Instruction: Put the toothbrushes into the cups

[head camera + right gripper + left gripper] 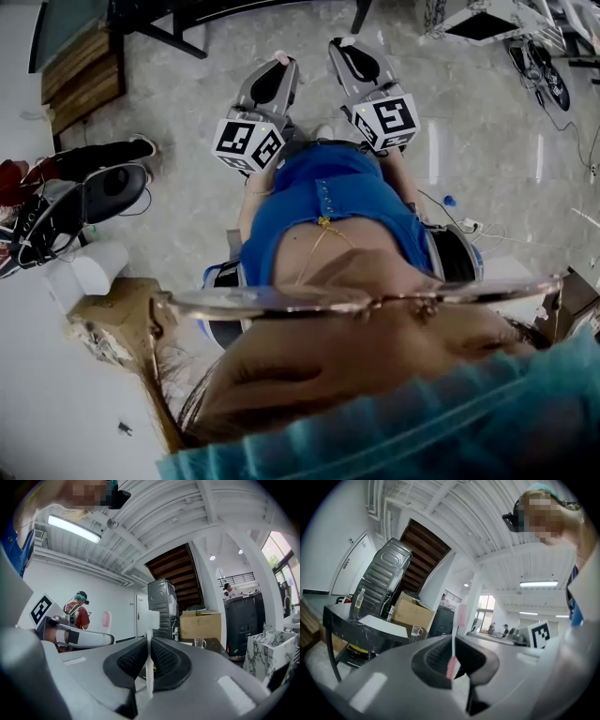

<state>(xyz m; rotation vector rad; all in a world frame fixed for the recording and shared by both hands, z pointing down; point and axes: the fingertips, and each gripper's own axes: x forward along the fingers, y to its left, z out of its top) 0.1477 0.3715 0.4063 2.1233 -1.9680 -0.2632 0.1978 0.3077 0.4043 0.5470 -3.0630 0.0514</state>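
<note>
The left hand-held gripper (453, 644) pinches a slim pink plastic toothbrush (461, 615). The right hand-held gripper (149, 644) pinches a white plastic toothbrush (149, 681). Ribbed black pads (133, 660) hide part of each handle.

No word, number or brand can be read anywhere. Only black-and-white square marker patterns are shown, on the cube (248, 143) at the rear of the left tool (281, 59) and on the cube (385, 120) behind the right tool (346, 42). No letters are formed by them.
</note>
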